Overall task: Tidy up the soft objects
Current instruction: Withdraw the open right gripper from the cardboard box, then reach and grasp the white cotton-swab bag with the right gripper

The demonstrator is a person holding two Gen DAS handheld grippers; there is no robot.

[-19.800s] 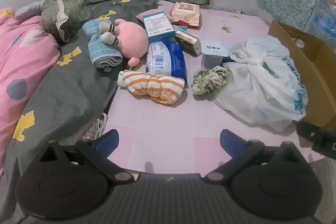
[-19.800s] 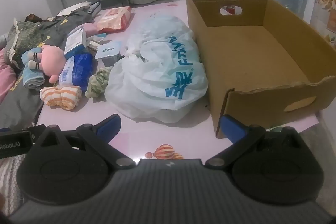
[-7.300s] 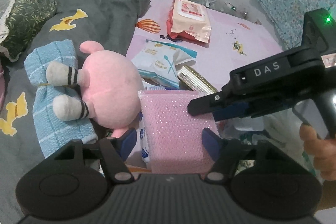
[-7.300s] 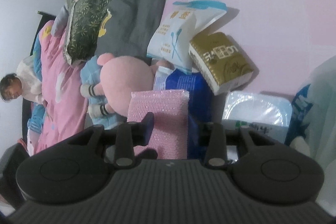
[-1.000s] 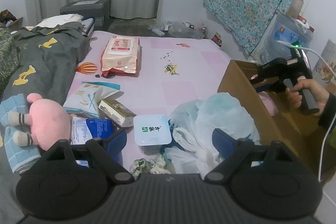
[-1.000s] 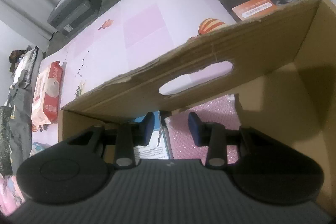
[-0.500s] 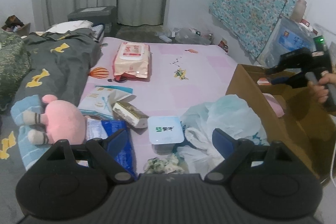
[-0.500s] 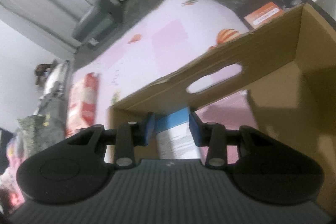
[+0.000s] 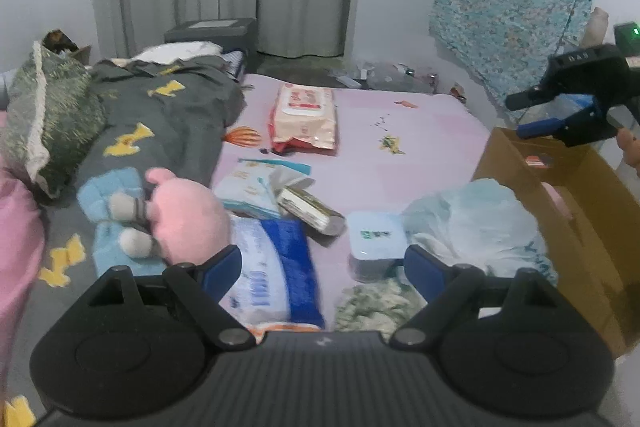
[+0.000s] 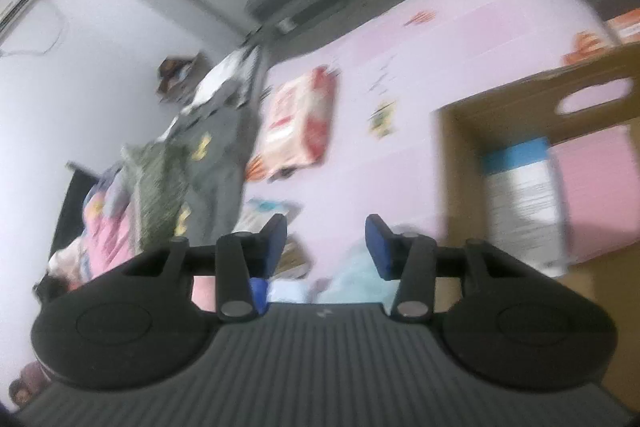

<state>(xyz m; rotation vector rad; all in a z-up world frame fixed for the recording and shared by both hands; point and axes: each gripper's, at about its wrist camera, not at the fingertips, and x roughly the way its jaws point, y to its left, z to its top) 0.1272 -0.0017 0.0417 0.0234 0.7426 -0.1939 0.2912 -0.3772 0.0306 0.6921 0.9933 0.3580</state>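
— Looking along the left gripper (image 9: 322, 263): jaws wide, empty, above the blue tissue pack (image 9: 276, 273) at the bed's near edge; the pink plush (image 9: 188, 223) may snag.

— Right gripper (image 10: 326, 241): jaws opening, empty; blur could send it into the cardboard box (image 10: 456, 163) wall, pink pack (image 10: 596, 187) inside.

Left gripper (image 9: 322, 269): fingers (image 9: 222, 267) spread wide, nothing between them, pointing forward and downward. Right gripper (image 10: 326, 245): jaws are opening, gap between fingers (image 10: 378, 247) empty, own view strongly tilted and blurred. In left wrist view right gripper (image 9: 532, 115) is raised at far right, seen from side, held by hand (image 9: 630, 147), only partly visible at edge.
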